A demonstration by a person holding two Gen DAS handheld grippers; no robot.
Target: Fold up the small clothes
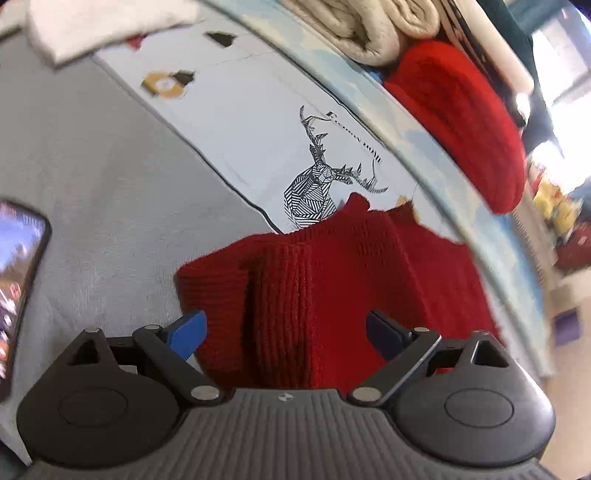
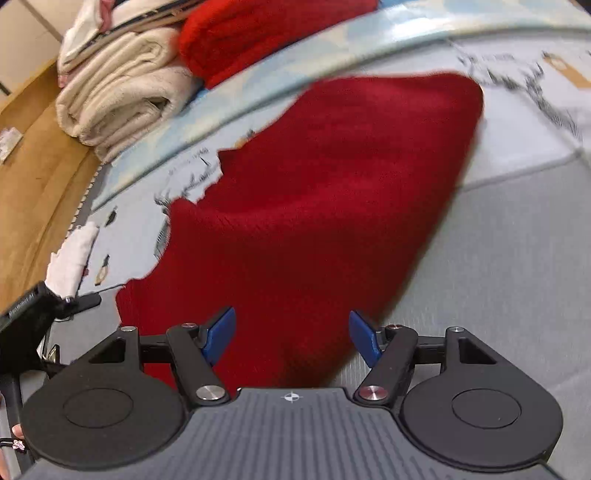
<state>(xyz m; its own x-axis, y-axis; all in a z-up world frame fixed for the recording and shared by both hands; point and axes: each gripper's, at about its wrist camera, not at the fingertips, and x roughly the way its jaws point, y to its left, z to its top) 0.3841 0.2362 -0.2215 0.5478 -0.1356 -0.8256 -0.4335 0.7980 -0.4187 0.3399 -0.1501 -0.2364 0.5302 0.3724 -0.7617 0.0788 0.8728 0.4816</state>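
Both claws — left claw (image 1: pixel 286 330), right claw (image 2: pixel 291 336) — gape empty over the red knit (image 2: pixel 314 206), its edges free.

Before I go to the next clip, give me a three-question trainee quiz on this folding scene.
1. True or false: the left tongs are clamped on the red knit garment.
2. What is printed on the pale sheet beyond the garment? A) a line-drawn deer B) a sailboat C) a sunflower
3. Fill in: in the right wrist view, the folded cream towels lie next to another ____ knit item.

Key:
1. False. Both blue pads stand apart, and the right tongs are open too.
2. A, the deer.
3. red
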